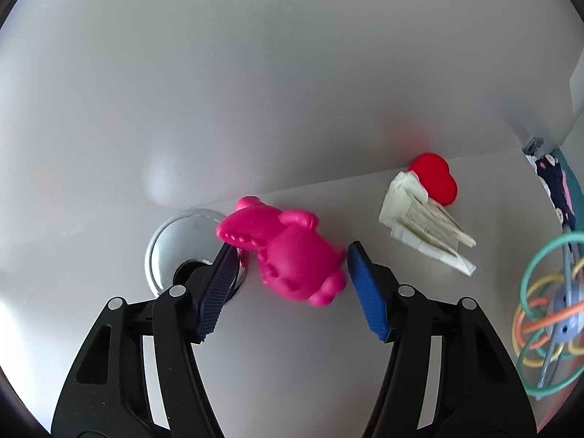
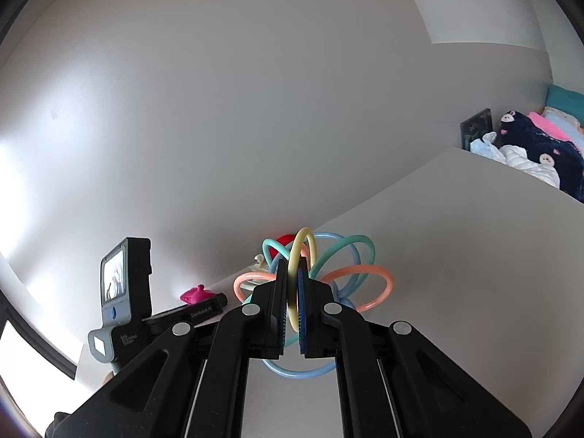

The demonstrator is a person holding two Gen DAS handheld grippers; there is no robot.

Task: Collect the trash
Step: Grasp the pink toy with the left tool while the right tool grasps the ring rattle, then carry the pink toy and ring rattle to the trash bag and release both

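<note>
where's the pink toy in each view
Left wrist view: the pink toy lies on the white table at centre, between the fingers of the left gripper, beside a round metal fitting.
Right wrist view: small, lower left of centre, behind the other gripper's black body.
Shared landmark: the red heart by the wall, seen in the right wrist view through the ring toy.

Soft daylight from left, glare at left edges, fisheye bending, dark corners, slight blur
</note>
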